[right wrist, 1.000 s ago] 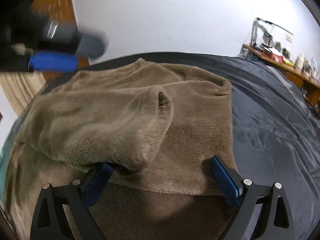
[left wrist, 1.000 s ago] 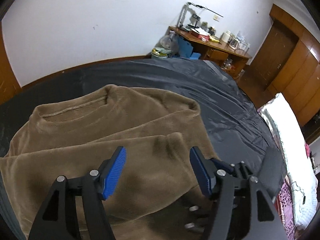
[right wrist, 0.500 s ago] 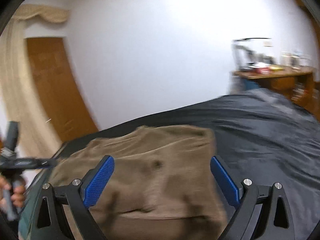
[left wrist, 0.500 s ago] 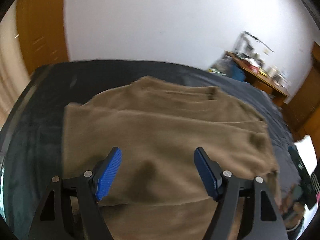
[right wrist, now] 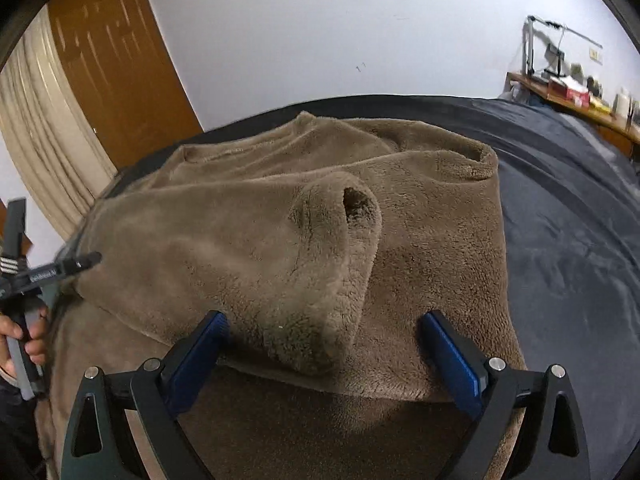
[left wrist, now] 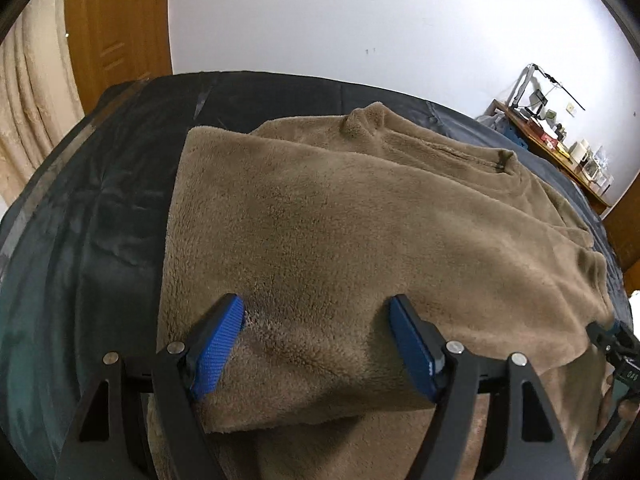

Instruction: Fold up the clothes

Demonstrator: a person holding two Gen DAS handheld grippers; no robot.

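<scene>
A: What has changed since the earlier frame?

B: The left tool [left wrist: 316, 344] has swung across and down; the wooden door and curtain now lie ahead of it instead of the far desk. Its jaws have just been opening and stand spread, with the folded edge of the brown fleece sweater [left wrist: 360, 220] between the blue pads but not pinched.

A: State of the right tool?

B: The right tool [right wrist: 324, 364] is spread wide. A sleeve [right wrist: 320, 248] folded across the sweater body lies directly ahead of it, its cuff opening facing away from the tool. The pads rest against the fleece on either side without gripping it.

A: Location of the garment?

B: It lies flat on the dark bed [right wrist: 560, 220], directly under and ahead of both tools, with the neckline at the far end. The bare sheet extends to the right of the right tool.
</scene>
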